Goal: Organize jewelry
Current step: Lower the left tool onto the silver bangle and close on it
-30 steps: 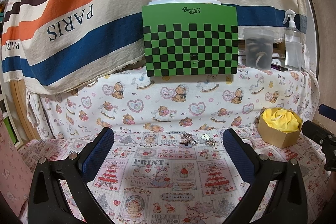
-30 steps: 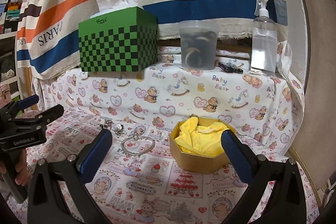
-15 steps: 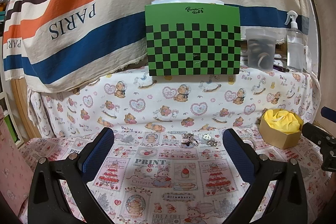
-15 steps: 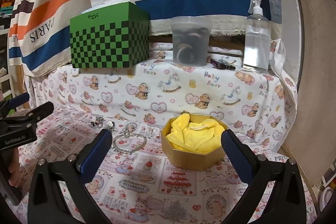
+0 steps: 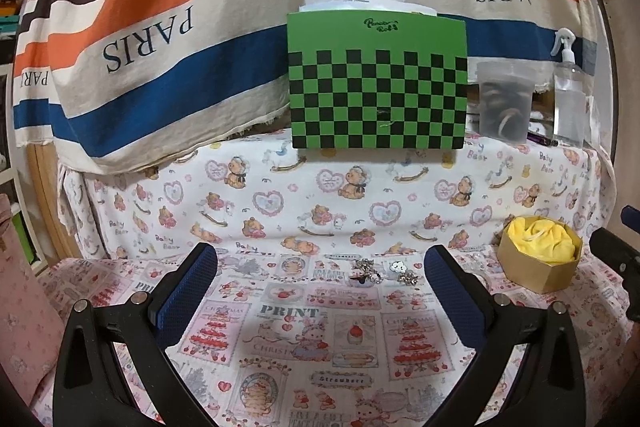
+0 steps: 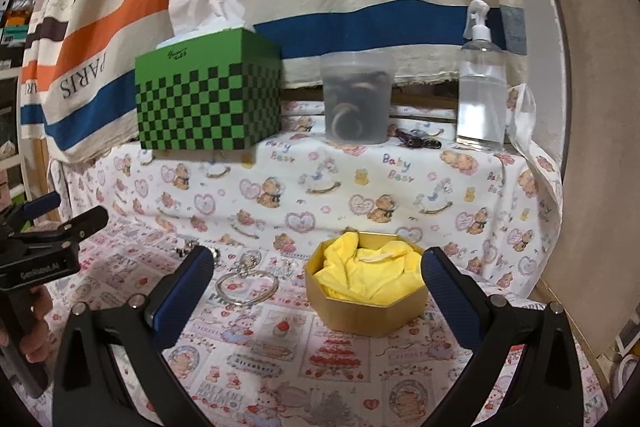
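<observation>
jaws wide on both; left finger (image 6: 188, 279) hides some jewelry (image 6: 182, 250).

A striped PARIS cloth (image 5: 168, 39) drapes behind a bear-print ledge (image 6: 400, 187), perhaps a shelf.

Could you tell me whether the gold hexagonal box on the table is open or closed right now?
Open. The gold box has no lid on it, and the crumpled yellow cloth lining it shows from above.

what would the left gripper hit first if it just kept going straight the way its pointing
Probably the small cluster of jewelry on the patterned cloth, which lies between the open fingers of the left gripper just ahead. If it passes above them, the draped bear-print front behind comes next. Depth is hard to judge.
</observation>
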Tool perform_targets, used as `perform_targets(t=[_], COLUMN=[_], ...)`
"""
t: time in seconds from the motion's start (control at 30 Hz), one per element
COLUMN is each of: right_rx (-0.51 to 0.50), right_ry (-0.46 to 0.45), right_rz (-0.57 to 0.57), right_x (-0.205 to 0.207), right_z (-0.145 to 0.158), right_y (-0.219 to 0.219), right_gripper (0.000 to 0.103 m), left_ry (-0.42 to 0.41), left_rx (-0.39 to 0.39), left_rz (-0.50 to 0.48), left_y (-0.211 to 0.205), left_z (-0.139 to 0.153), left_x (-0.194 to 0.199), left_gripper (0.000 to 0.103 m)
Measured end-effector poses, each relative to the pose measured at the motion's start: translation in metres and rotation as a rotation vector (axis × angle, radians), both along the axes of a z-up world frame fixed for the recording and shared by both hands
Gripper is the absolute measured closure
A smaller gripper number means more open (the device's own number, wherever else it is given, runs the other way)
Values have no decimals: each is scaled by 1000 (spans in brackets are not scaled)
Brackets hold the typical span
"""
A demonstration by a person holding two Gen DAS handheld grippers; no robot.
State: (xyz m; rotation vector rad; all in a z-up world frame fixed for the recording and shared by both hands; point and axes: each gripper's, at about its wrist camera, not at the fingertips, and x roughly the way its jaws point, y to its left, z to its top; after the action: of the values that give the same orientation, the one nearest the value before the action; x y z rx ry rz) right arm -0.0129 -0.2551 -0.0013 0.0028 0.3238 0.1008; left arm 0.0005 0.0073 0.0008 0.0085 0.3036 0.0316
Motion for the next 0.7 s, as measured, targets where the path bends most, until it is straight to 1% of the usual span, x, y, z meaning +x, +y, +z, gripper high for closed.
perform_targets(t=[0.07, 0.13, 0.2, 0.23, 0.27, 0.3, 0.33, 0.37, 0.4, 0.43, 0.47, 0.5, 0.57, 0.6, 0.63, 0.7], right_rx=[18, 26, 46, 62, 88, 93, 86, 66, 49, 42, 48, 71, 111, 115, 104, 27], right_ry=[11, 24, 26, 27, 36, 62, 82, 111, 129, 137, 147, 155, 172, 179, 179, 138], right_rz=[-3, -43, -122, -134, -132, -128, -125, -130, -145, -153, -167, -177, -175, -185, -198, -248], right_x=[5, 8, 9, 9, 11, 15, 19, 25, 29, 31, 34, 35, 36, 38, 38, 34], right_z=[0, -1, -1, -1, -2, -3, -4, -5, -7, -7, -8, -9, -11, -11, -10, -6], right_y=[-4, -8, -16, -20, -26, -30, -32, -35, -38, -40, -44, -49, -58, -62, -63, -62], right_gripper=[0, 0, 0, 0, 0, 0, 0, 0, 0, 0, 0, 0, 0, 0, 0, 0], left_ry=[37, 101, 160, 189, 227, 256, 313, 381, 429, 488, 536, 571, 610, 628, 647, 705], left_rx=[-2, -6, 9, 0, -30, -72, -122, -159, -181, -194, -213, -233, -228, -221, -211, -192], left_rz=[-14, -65, -57, -31, -6, -2, -20, -44, -61, -72, -89, -115, -154, -159, -171, -209], left_y=[1, -1, -5, -5, -4, -2, -2, -3, -6, -10, -16, -23, -43, -52, -62, -80], left_z=[-1, 0, 3, 5, 7, 7, 6, 4, 1, -2, -6, -8, -12, -13, -15, -21], left_x=[3, 7, 9, 11, 15, 20, 28, 38, 46, 55, 63, 70, 79, 83, 87, 96], left_gripper=[0, 2, 4, 4, 4, 5, 5, 8, 14, 17, 22, 23, 23, 23, 23, 23])
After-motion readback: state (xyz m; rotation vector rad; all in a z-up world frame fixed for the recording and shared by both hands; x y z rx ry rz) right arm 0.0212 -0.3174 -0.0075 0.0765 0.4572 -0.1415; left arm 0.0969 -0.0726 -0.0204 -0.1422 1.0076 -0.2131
